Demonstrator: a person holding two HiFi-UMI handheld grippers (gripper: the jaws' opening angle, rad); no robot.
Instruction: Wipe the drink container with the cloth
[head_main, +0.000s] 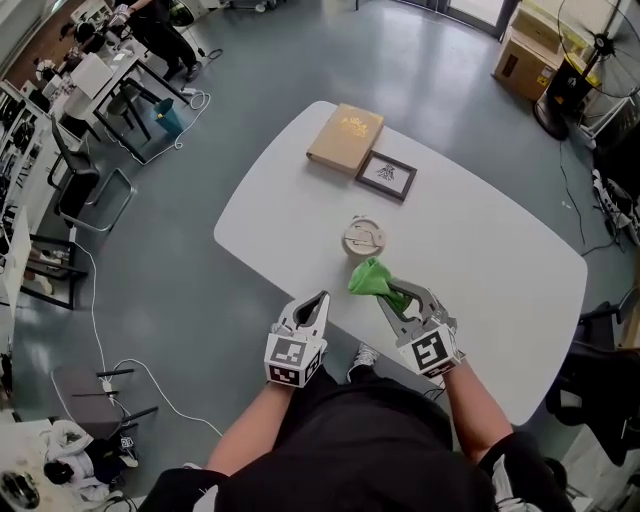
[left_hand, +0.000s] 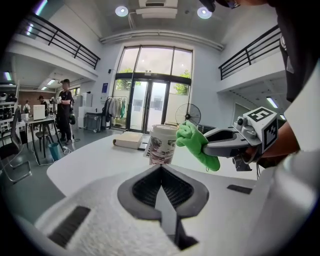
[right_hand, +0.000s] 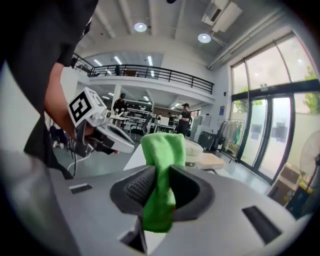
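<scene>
A white lidded drink cup (head_main: 364, 238) with a printed sleeve stands upright on the white table (head_main: 480, 250); it also shows in the left gripper view as the cup (left_hand: 162, 144). My right gripper (head_main: 388, 297) is shut on a green cloth (head_main: 374, 280), held just in front of the cup. In the right gripper view the cloth (right_hand: 161, 175) hangs between the jaws, hiding most of the cup (right_hand: 193, 152). My left gripper (head_main: 318, 302) is shut and empty, near the table's front edge, left of the cloth. The cloth (left_hand: 196, 144) appears beside the cup's right side.
A tan book (head_main: 345, 137) and a dark framed picture (head_main: 386, 176) lie at the table's far end. Desks, chairs and a person stand at the far left (head_main: 150, 30). Cardboard boxes (head_main: 530, 60) and a fan stand at the back right. Cables cross the floor on the left.
</scene>
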